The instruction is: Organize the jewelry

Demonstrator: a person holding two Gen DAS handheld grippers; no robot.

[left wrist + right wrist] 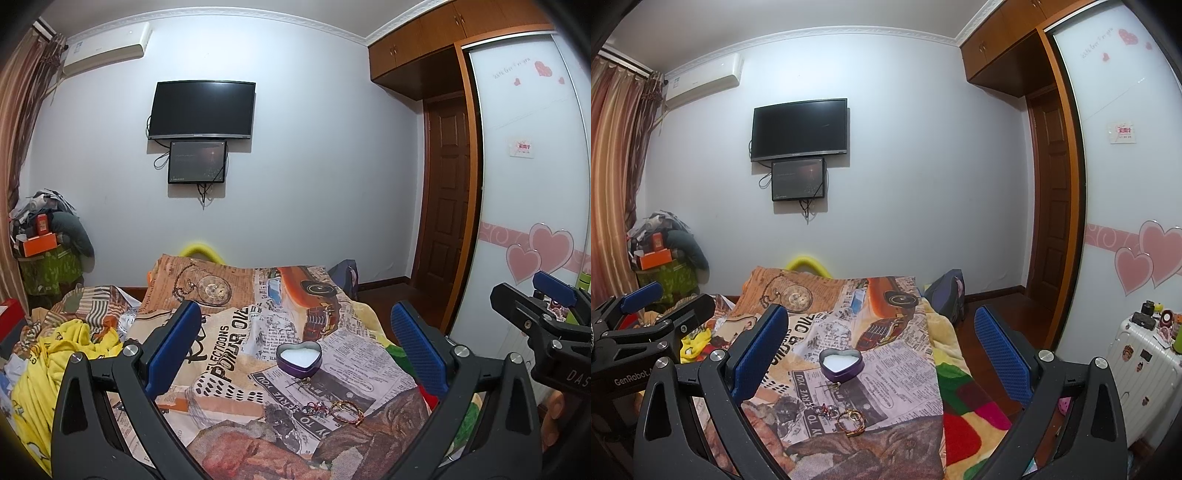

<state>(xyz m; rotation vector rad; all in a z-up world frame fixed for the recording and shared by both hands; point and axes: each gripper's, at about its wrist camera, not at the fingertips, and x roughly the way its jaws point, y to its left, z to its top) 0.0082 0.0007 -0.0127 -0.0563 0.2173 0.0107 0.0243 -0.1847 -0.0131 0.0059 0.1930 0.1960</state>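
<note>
Bedroom clutter frames a bed draped in a newspaper-print cloth, and the jewelry sits on that cloth. One heart-shaped purple tin, lid off and white-lined, stands near the middle of the left wrist view. At its 6 o'clock lies one thin pin-like piece, too small to identify. Further toward 6 o'clock are a small cluster of red-and-silver beads or rings and, just beside it at 3 o'clock, one red-and-gold bracelet. That makes three loose lots, though the cluster's own count cannot be told.

Both tools hang above the cloth, touching nothing. The left gripper has its blue pads spread wide and empty. The right gripper is likewise released, with the tin between its fingers in view.

Likely trouble: the pieces are tiny and flat on soft, wrinkled fabric, so broad pads may pinch cloth instead, or drag the bracelet into the cluster and tangle them. The light tin could tip or slide if nudged.

At 12 o'clock, on the wall well beyond, hang one television and one smaller screen.
</note>
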